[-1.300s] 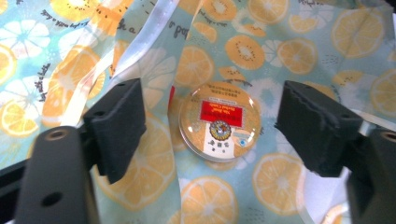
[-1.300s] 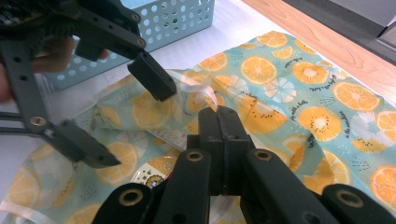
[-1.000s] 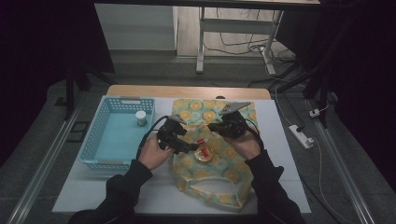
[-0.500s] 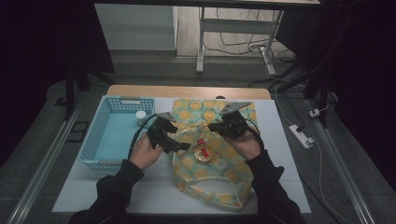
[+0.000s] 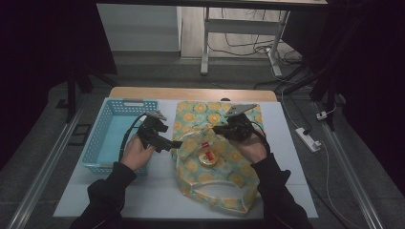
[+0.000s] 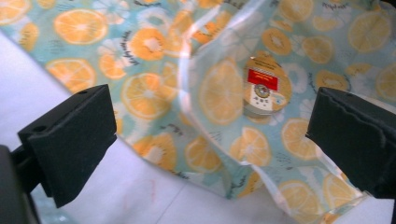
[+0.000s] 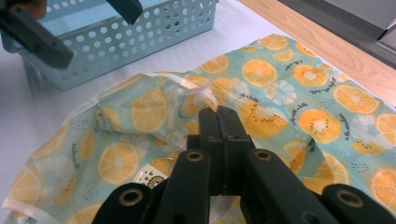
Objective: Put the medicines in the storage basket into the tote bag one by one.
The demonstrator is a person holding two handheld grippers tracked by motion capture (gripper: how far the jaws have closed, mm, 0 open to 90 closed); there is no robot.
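A teal bag printed with orange slices (image 5: pixel 217 179) lies on the white table top, its mouth toward the basket. Inside it rests a round gold tin with a red label (image 5: pixel 208 158) (image 6: pixel 261 88), and a small white and red item (image 5: pixel 205 144) lies just beyond the tin. My right gripper (image 5: pixel 220 130) (image 7: pixel 219 114) is shut on the bag's upper rim and holds it lifted. My left gripper (image 5: pixel 171 137) (image 6: pixel 210 135) hovers at the bag's left edge. Its jaws have just been opening and stand wide, with nothing between them.
A light blue perforated basket (image 5: pixel 110 138) (image 7: pixel 140 28) stands on the left of the table, right behind my left hand. A wooden strip (image 5: pixel 191 93) runs along the far edge. A power strip (image 5: pixel 308 138) lies off the table's right side.
My left gripper has drawn back to the left, away from the bag's mouth and toward the basket. The right gripper has kept still on the bag's rim.
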